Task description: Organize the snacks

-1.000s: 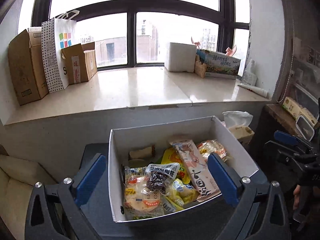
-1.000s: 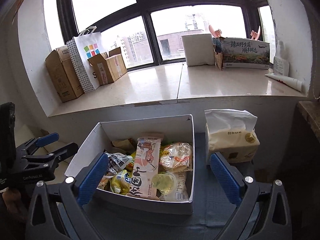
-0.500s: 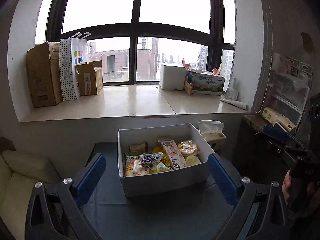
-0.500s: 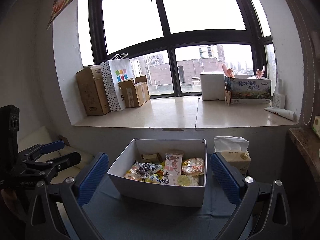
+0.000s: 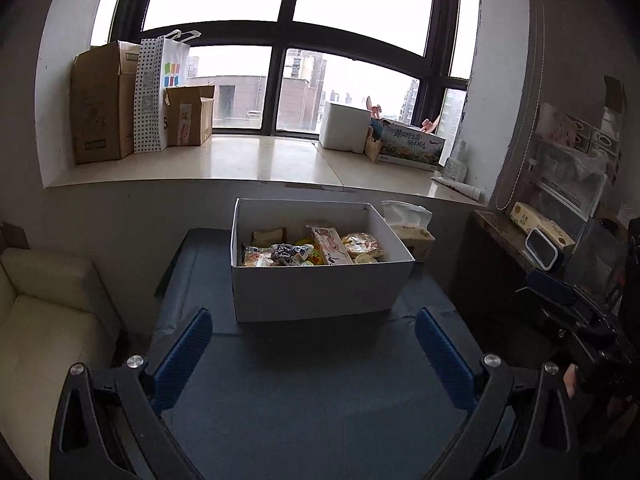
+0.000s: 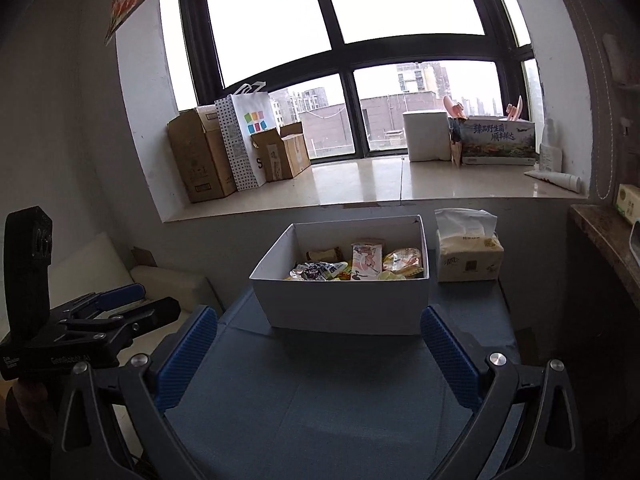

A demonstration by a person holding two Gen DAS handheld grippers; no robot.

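A white cardboard box [image 5: 320, 292] [image 6: 344, 304] stands on a blue-covered table [image 5: 312, 400] [image 6: 328, 392], filled with several snack packets [image 5: 316, 249] [image 6: 360, 264]. My left gripper [image 5: 314, 344] is open and empty, well short of the box's near wall. My right gripper [image 6: 320, 340] is open and empty too, just as far back from the box. The left tool also shows low at the left of the right wrist view [image 6: 100, 316], and the right tool at the right edge of the left wrist view [image 5: 568, 312].
A tissue pack [image 6: 468, 258] [image 5: 412, 230] sits right of the box. Behind is a window ledge [image 5: 260, 160] with cardboard boxes [image 5: 104, 108], a dotted paper bag [image 6: 244, 140] and a printed carton [image 6: 496, 140]. A cream cushion [image 5: 44, 312] lies left, a dark side counter [image 6: 608, 240] right.
Both grippers have pulled back and up from over the box, which now looks smaller and farther away. Both stay open and empty.
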